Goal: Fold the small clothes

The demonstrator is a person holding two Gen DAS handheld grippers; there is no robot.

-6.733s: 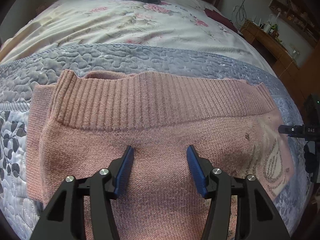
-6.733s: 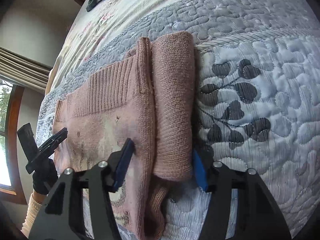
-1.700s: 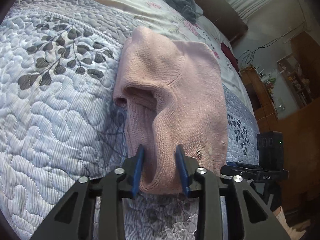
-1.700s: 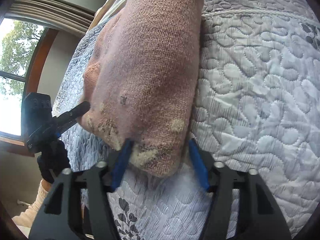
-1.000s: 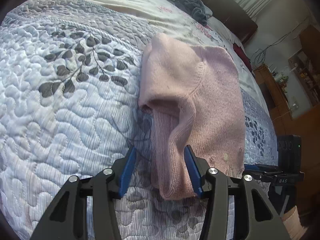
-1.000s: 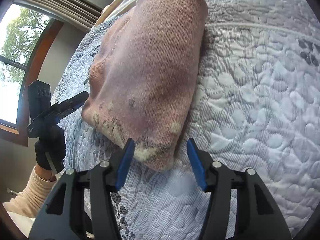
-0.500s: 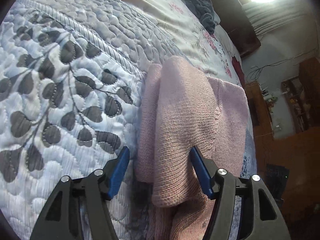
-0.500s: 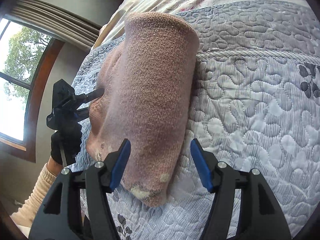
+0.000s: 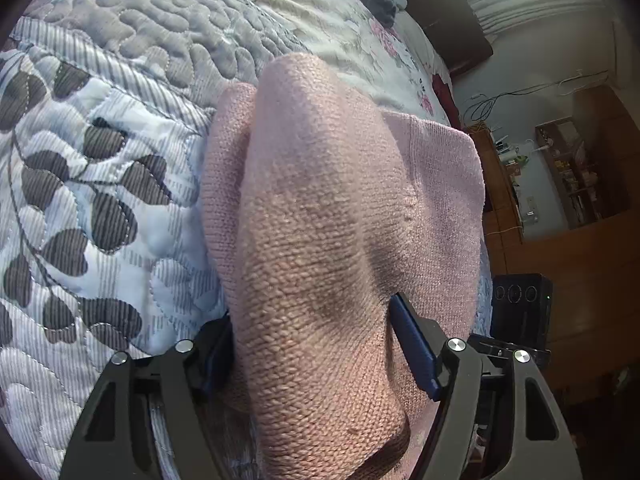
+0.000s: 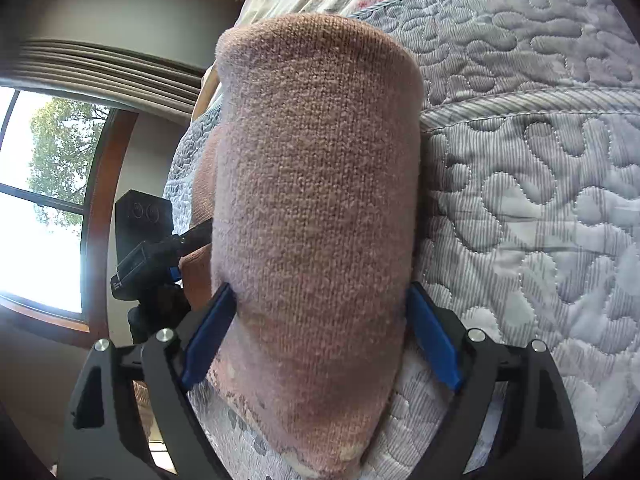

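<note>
The bed (image 9: 100, 184) serves as the folding surface, its quilt lying flat under the folded pink sweater (image 9: 320, 216). The sweater is straddled at each end by the left gripper (image 9: 316, 344) and the right gripper (image 10: 320, 332), jaws spread wide and clamping nothing, probably to square the bundle. A window (image 10: 36, 208) is seen only in the right view; a wooden cabinet (image 9: 580, 176) only in the left.

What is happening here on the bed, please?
A person with a gripper in each hand is folding a pink sweater on a quilted bedspread. The left gripper and the right gripper each straddle one end of the folded bundle, jaws open, not clamped.
</note>
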